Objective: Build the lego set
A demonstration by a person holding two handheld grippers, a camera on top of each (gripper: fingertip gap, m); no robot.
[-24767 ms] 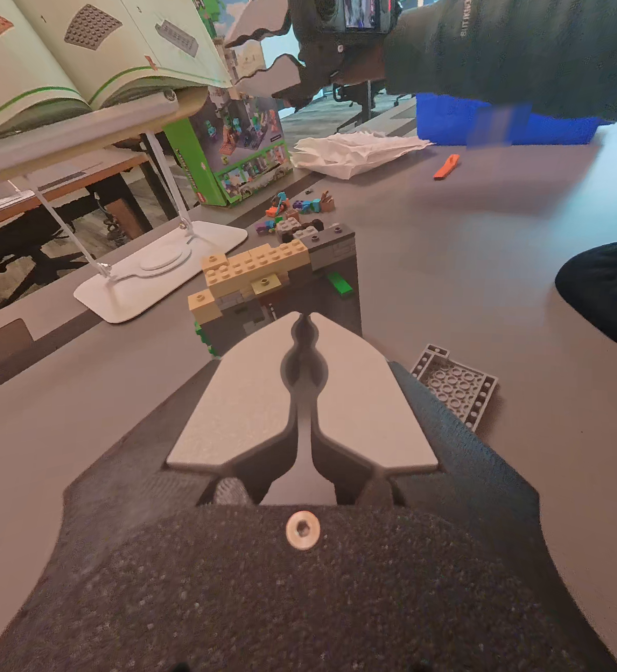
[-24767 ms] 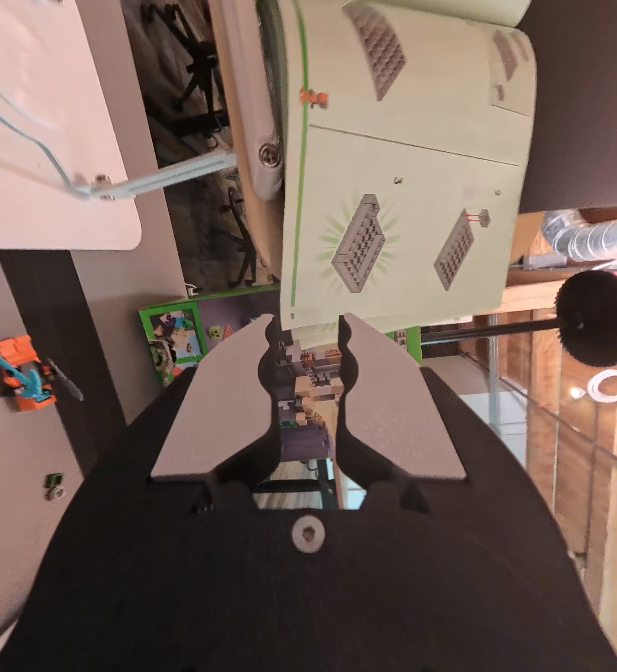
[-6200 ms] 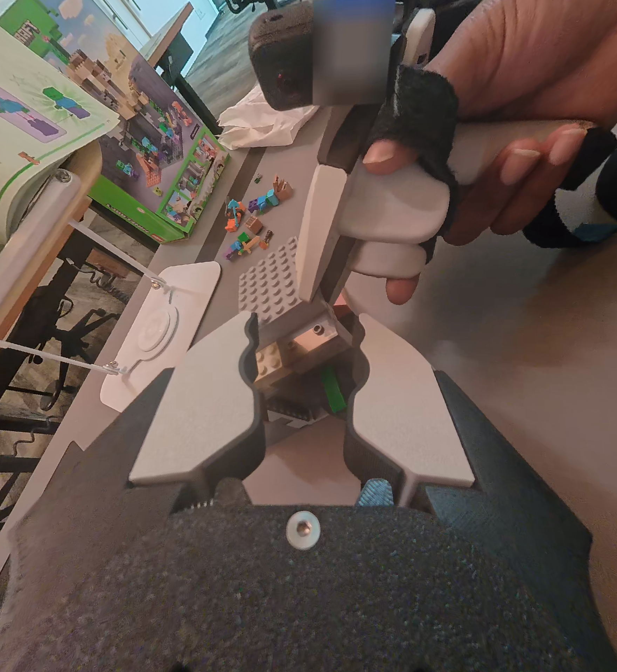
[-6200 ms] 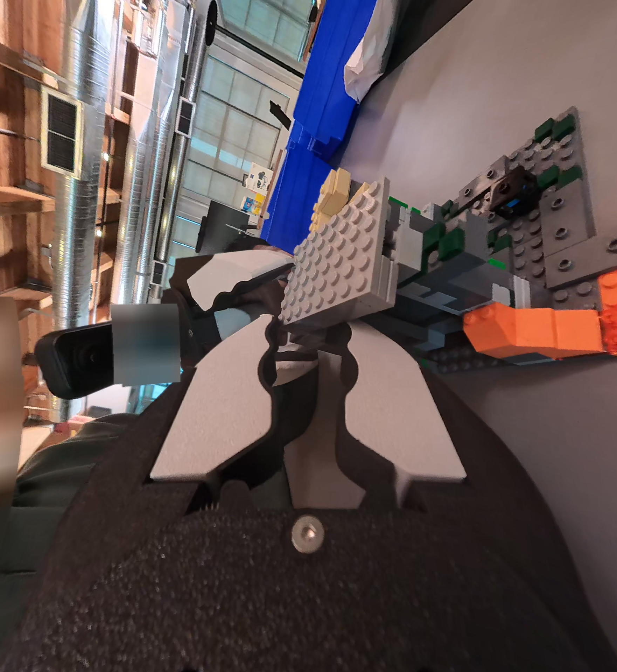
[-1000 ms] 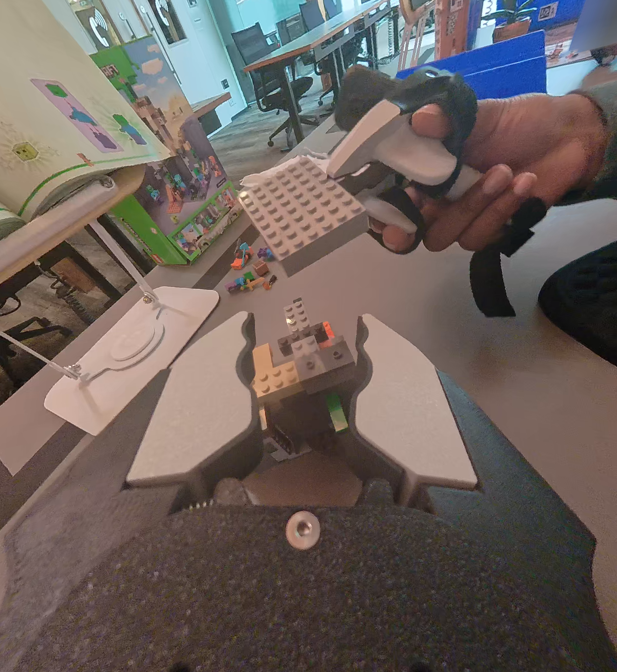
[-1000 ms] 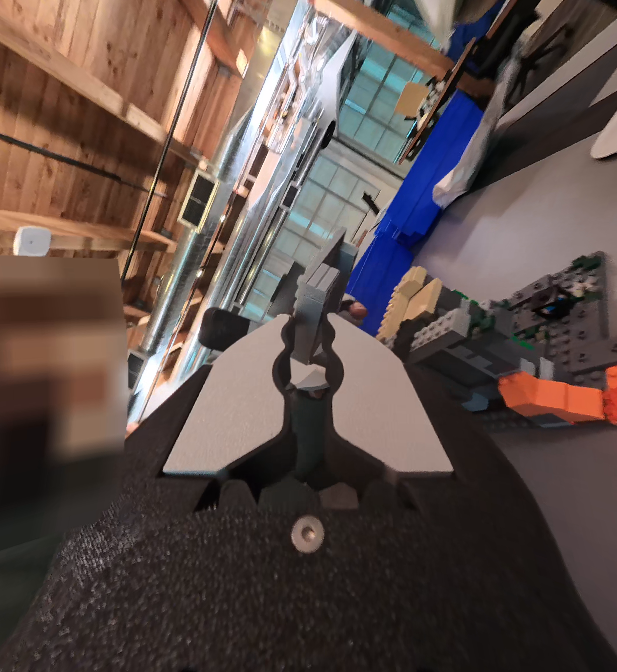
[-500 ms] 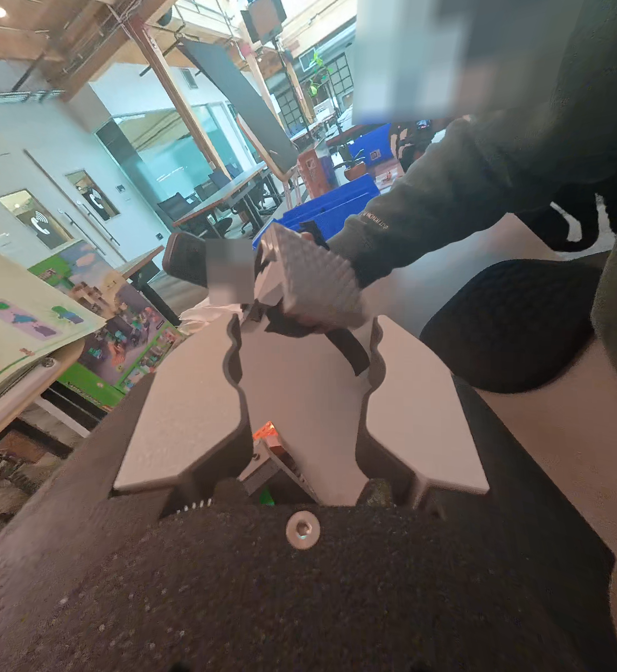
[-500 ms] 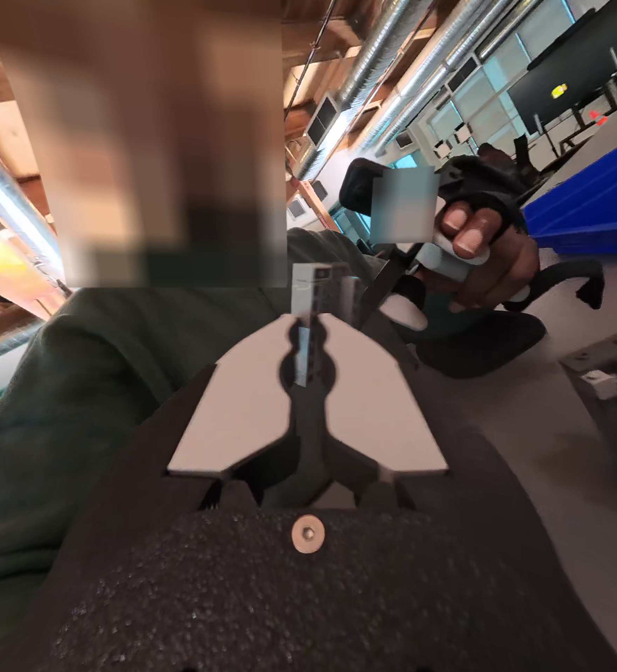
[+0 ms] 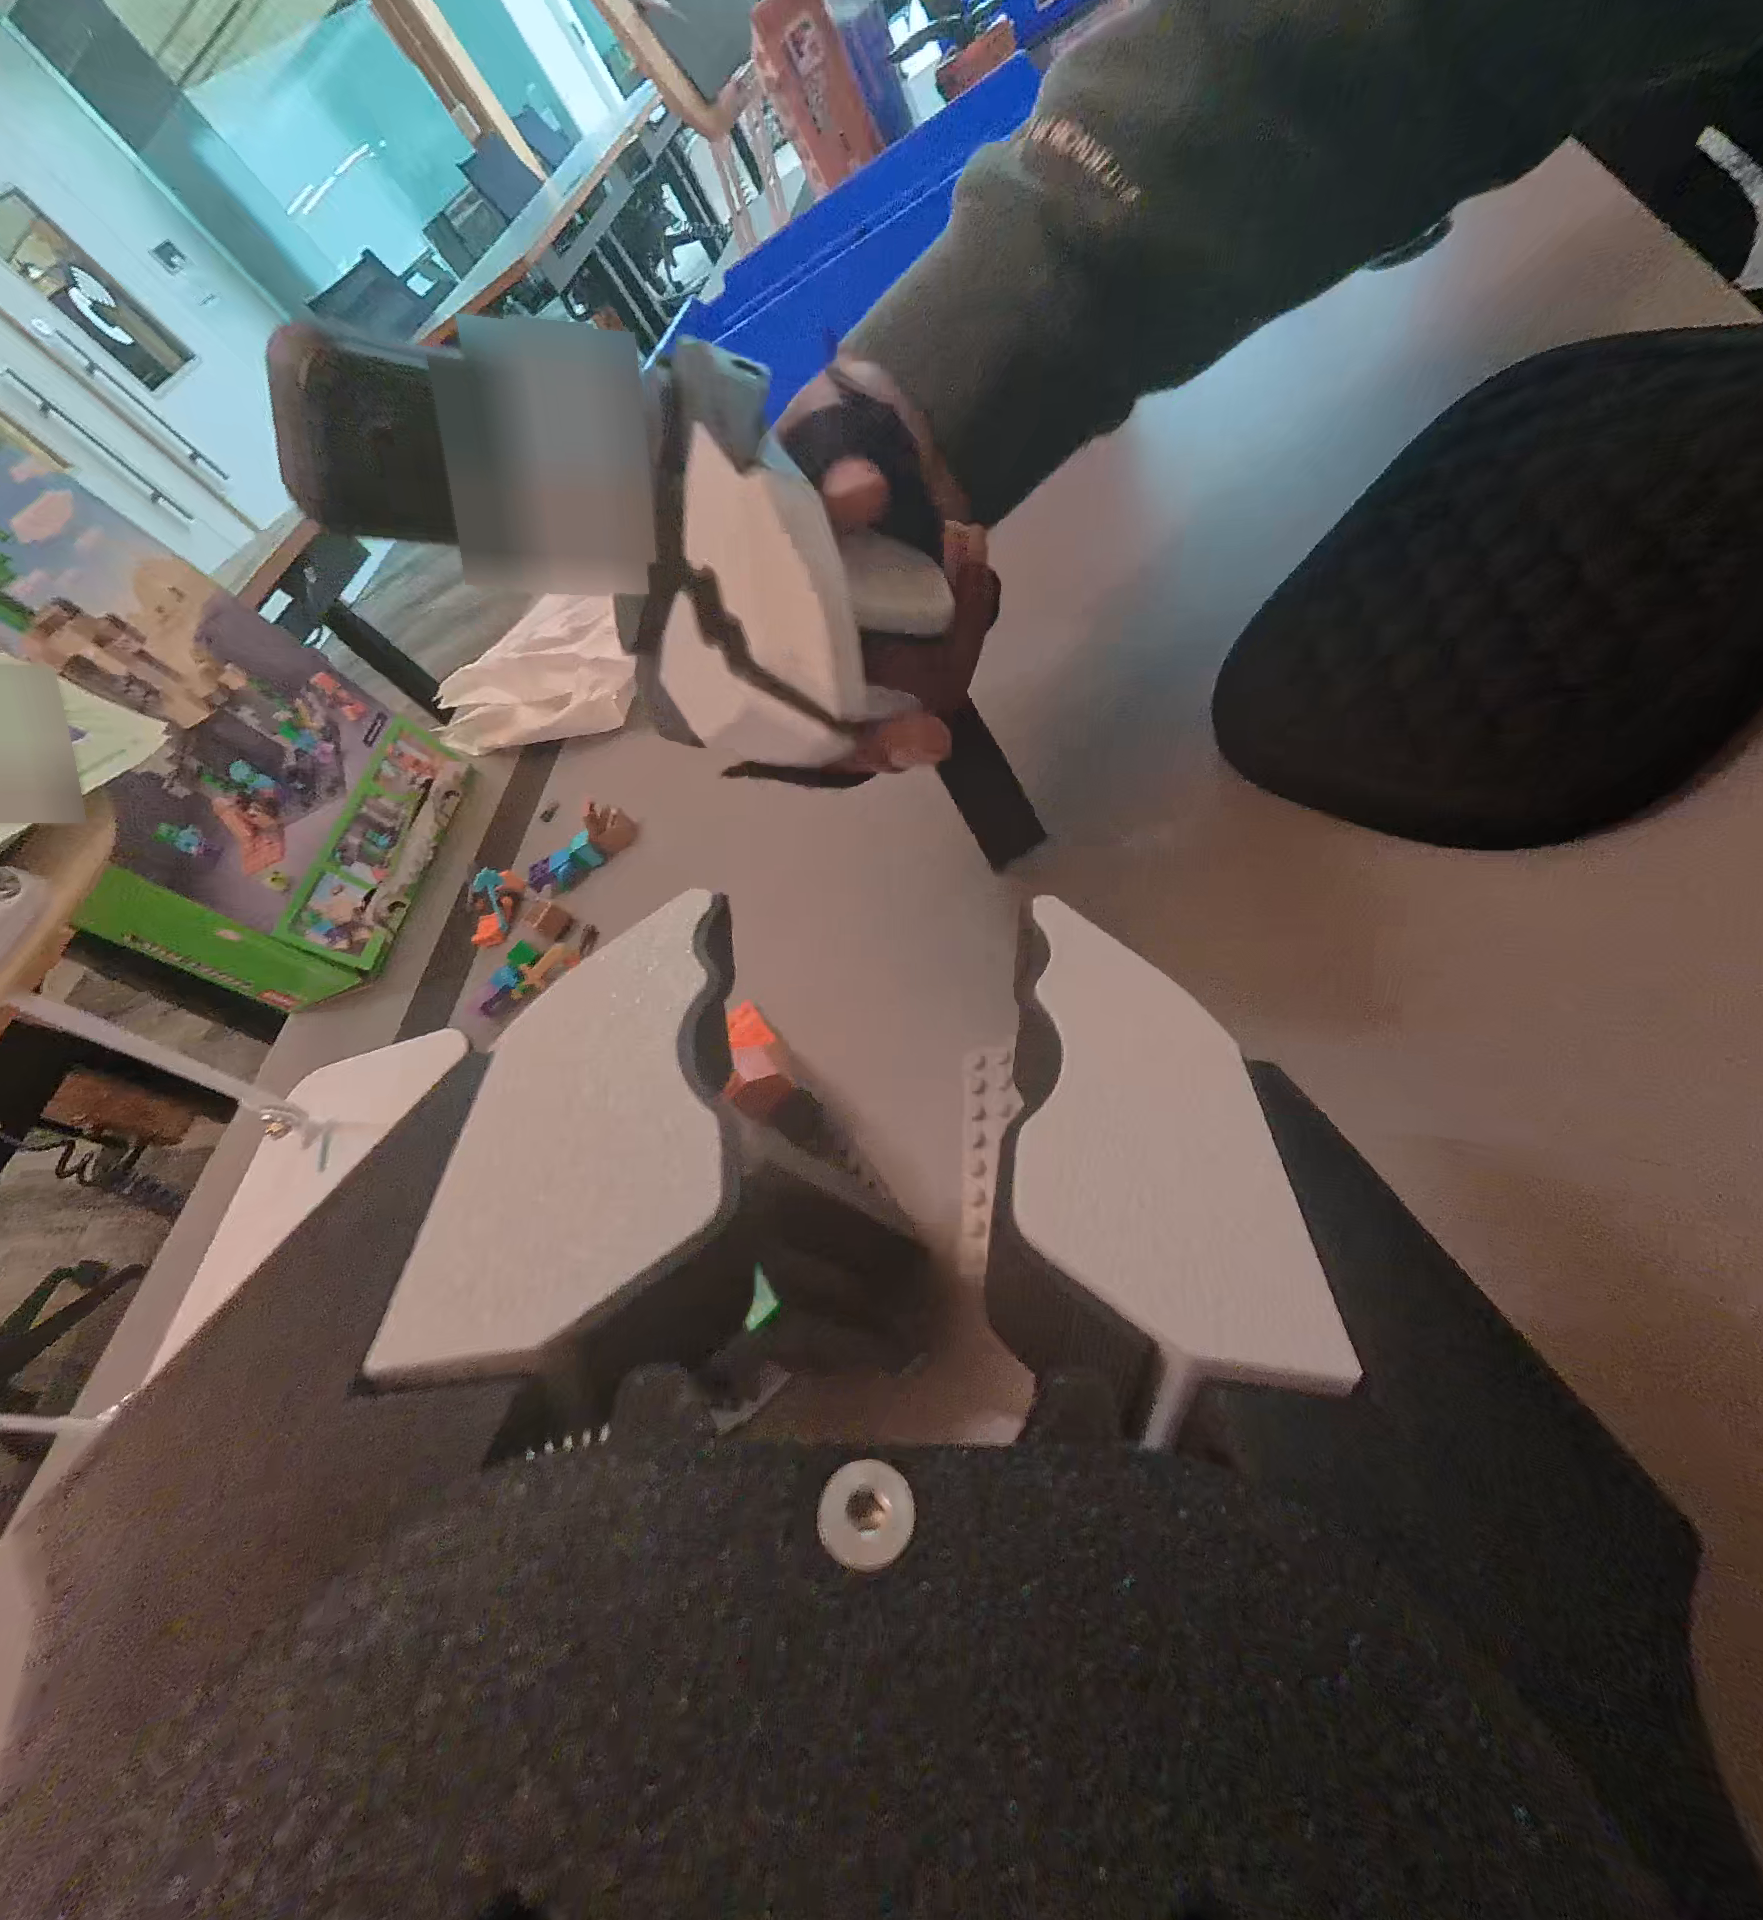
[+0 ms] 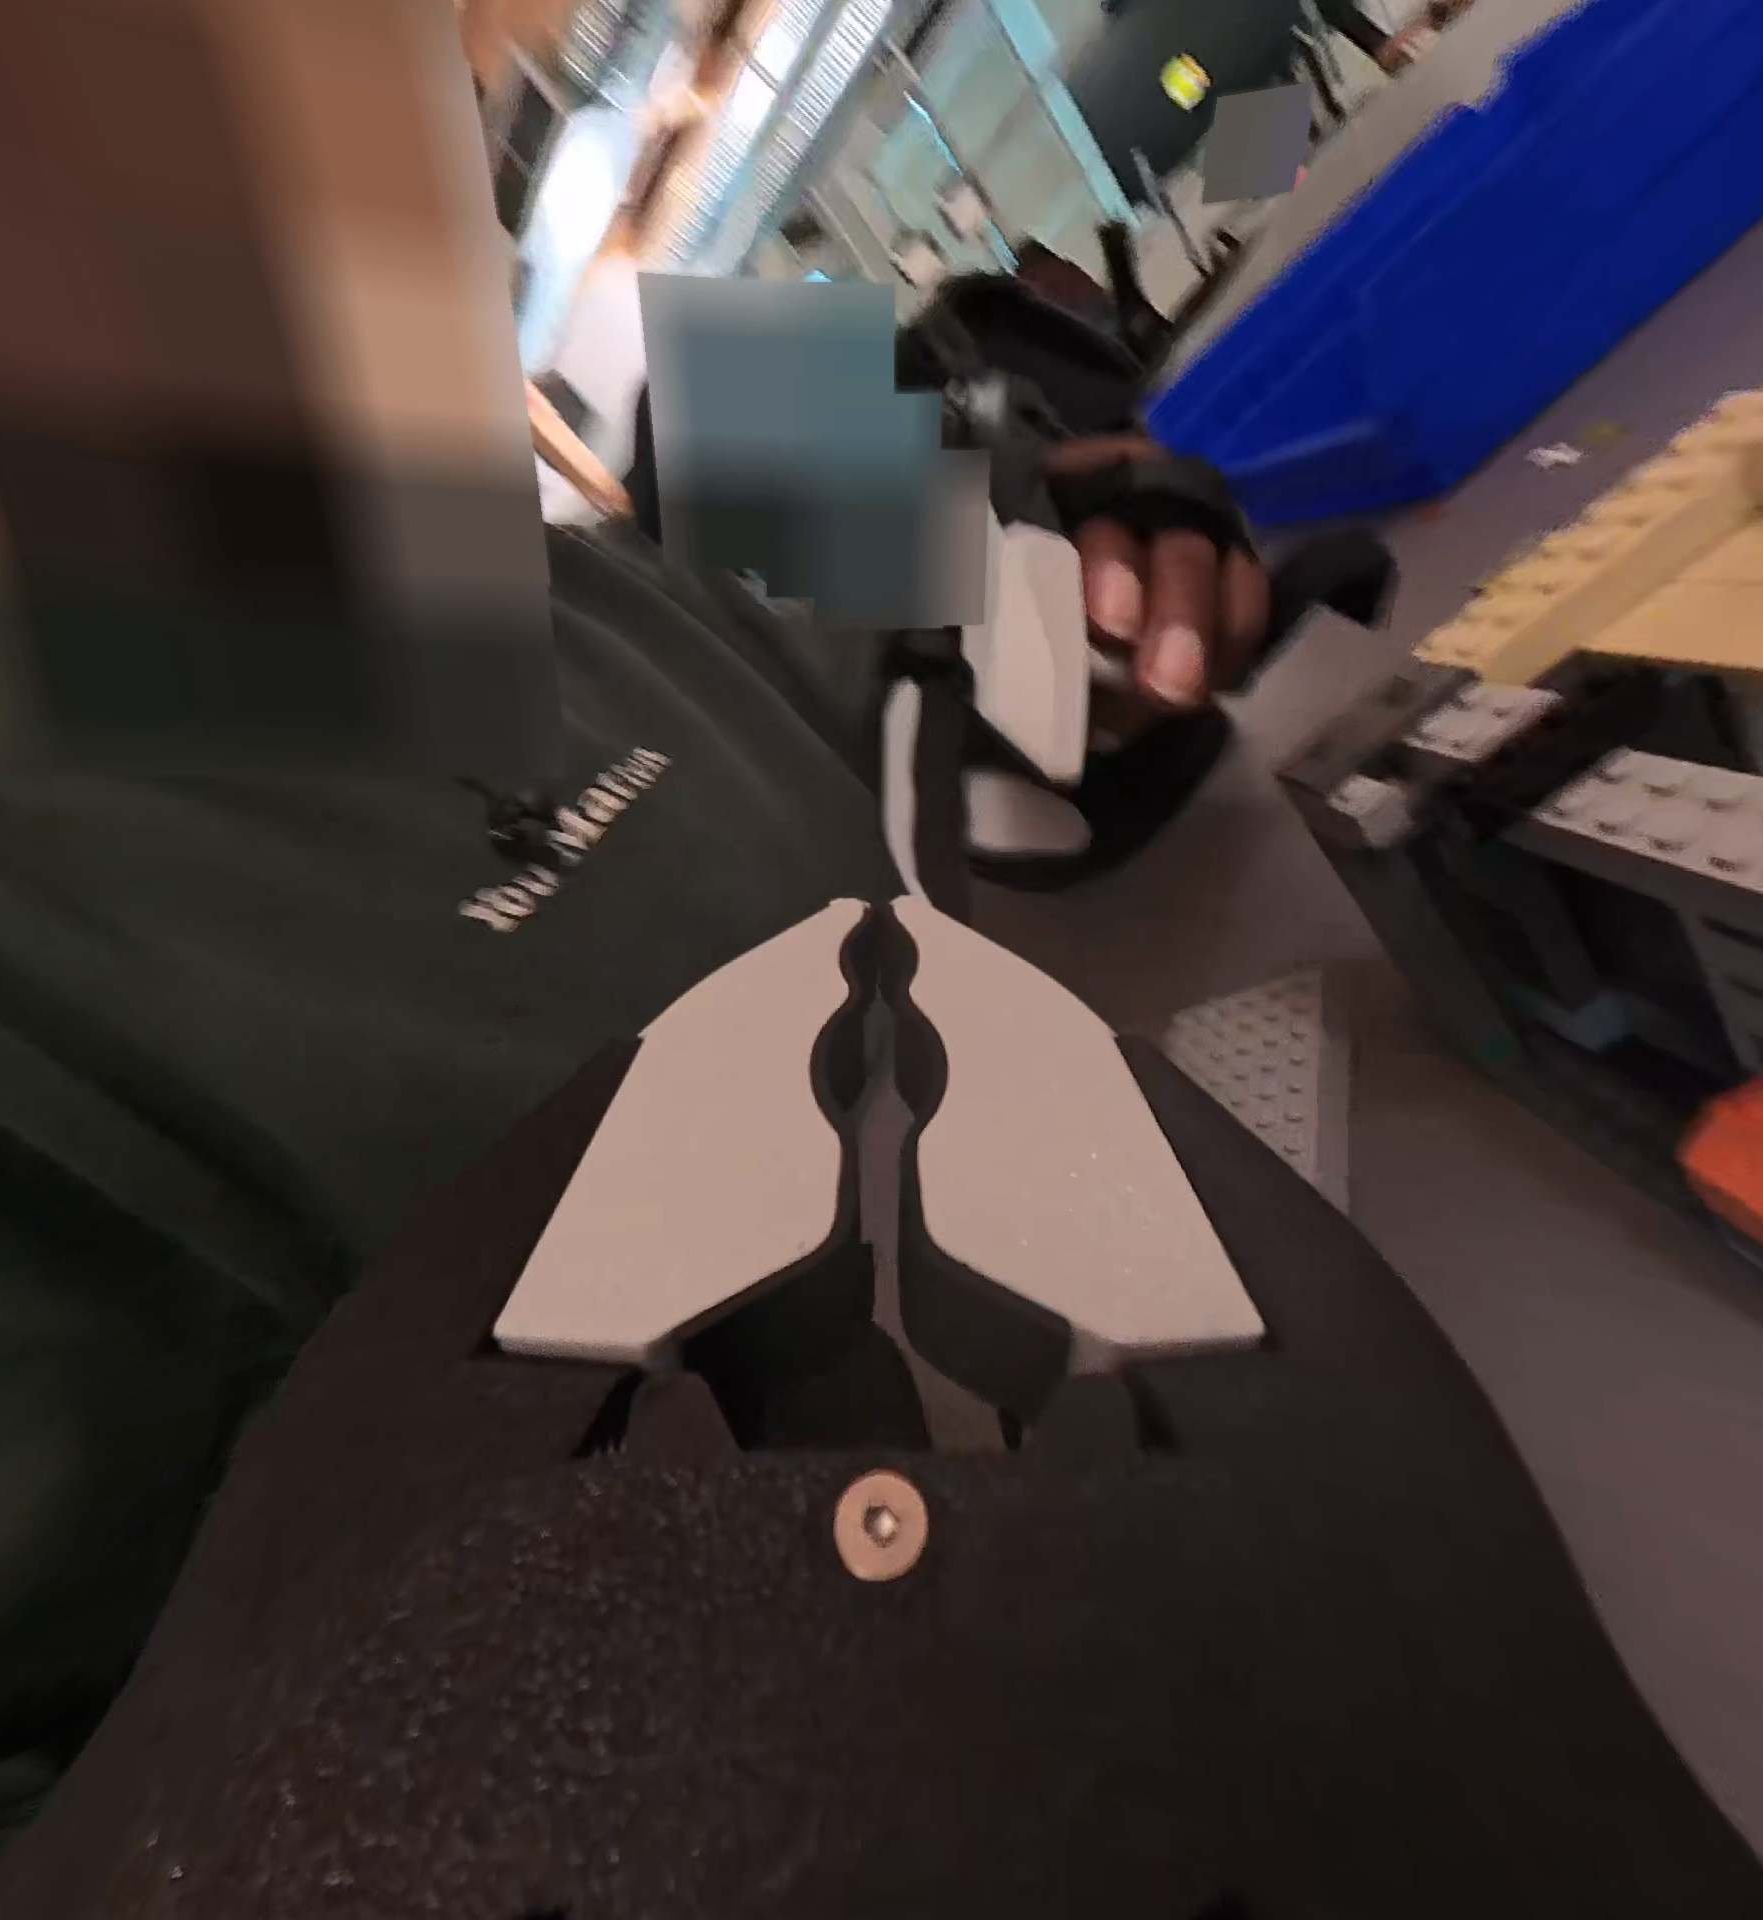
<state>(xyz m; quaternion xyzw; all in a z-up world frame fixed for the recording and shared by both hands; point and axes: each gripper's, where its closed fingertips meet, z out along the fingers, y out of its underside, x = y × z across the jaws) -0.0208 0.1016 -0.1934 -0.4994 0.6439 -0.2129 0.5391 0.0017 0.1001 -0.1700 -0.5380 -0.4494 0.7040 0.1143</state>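
My left gripper (image 9: 874,914) is open above the grey table (image 9: 1376,1039). A brick build, with an orange brick (image 9: 752,1049) at its far end, sits low between its fingers. A strip of table shows between the build and the right finger. A grey studded plate (image 9: 981,1132) lies flat on the table beside that finger. My right gripper (image 10: 879,909) is shut with nothing between its pads; it also shows in the left wrist view (image 9: 752,603), held up by a hand. From the right wrist, the plate (image 10: 1261,1081) lies beside the build (image 10: 1604,790). The left gripper (image 10: 918,831) shows behind my fingertips.
A green toy box (image 9: 264,831), loose small pieces (image 9: 544,914), white paper (image 9: 544,675) and a white stand base (image 9: 357,1091) lie to the left. A black round cushion (image 9: 1542,582) lies at the right. Blue bins (image 10: 1479,312) stand beyond. The person's dark sleeve fills the left of the right wrist view. My left and right fingertips are right by each other. It is some 11 cm from my left tips to the grey studded plate (image 9: 981,1132).
The grey plate, held edge-on in my right gripper half a second ago, has left the grasp and lies on the table. The right pads have come together. My left gripper tilted back down over the build.
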